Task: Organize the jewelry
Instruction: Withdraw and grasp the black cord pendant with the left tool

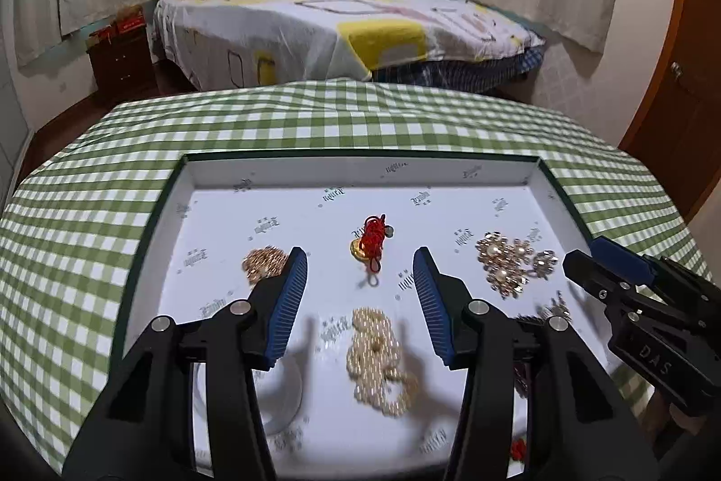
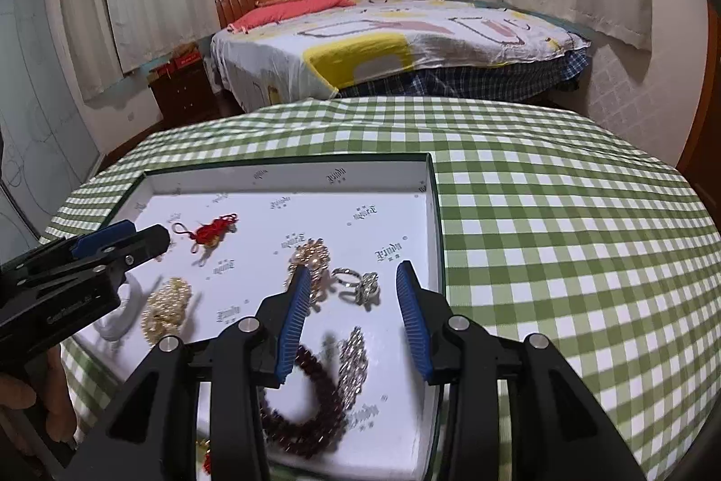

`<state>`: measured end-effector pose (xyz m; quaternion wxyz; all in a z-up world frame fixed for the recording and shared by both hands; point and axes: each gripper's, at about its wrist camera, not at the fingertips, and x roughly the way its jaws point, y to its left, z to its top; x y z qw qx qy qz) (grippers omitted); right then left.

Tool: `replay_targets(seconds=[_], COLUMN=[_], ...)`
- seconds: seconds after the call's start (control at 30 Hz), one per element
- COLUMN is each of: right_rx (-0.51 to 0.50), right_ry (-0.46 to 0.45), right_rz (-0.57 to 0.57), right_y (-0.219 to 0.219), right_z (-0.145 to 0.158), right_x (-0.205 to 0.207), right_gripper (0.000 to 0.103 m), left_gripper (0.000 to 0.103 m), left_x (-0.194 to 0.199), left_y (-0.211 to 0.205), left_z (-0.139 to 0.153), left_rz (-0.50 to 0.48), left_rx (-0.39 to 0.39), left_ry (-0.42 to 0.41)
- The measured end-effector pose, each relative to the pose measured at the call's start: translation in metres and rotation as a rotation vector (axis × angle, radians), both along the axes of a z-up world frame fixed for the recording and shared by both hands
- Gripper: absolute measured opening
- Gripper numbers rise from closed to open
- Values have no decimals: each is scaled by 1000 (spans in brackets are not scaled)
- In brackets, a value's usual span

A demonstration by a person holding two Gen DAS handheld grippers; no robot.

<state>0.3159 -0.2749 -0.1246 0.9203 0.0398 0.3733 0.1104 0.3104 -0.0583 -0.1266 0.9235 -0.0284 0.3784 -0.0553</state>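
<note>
The jewelry lies spread inside a shallow white tray (image 1: 531, 170) on the checked counter (image 1: 315, 111): a pearl strand (image 1: 378, 359) near the front, a red knotted charm (image 1: 371, 240) mid-tray, a gold-and-pearl cluster (image 1: 502, 262) to the right, a dark bead bracelet (image 2: 311, 413) beside a silver chain (image 2: 353, 359) (both blurred), and rings (image 2: 358, 282); the left gripper (image 1: 360, 300) hangs over the pearls, jaws apart, holding nothing; the right gripper (image 2: 353, 318) hangs over the rings, jaws likewise apart and empty; a bed (image 1: 342, 25) stands behind.
</note>
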Motion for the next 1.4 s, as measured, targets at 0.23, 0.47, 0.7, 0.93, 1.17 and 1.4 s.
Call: replay_targets(seconds=[0.23,0.47,0.7,0.93,1.17,1.4], right_rx=[7,4,-6,-9,-2,3], right_ry=[-44,-40,-14,-6,-6,-7], right_rz=[-6,-2,18,34,39,38], right_y=[0,-2,2,4,5,3], right_z=[10,6,-8,-15,-18,-19], right_x=[-33,-66,-96,-117,-126,-127], right_gripper=[40,40,40,40,40,40], left_gripper=[52,52,52,52,51,38], left_x=[-46,-85,-120,-143,-148,-145], left_y=[10,11,6,2,-9,-14], left_z=[10,4,-8,-24,-37,-47], left_rz=[28,27,3,-15,-49,-72], left_rx=[-33,-26,-7,11,31,34], left_ry=[-43,-42,-27,-1,24,52])
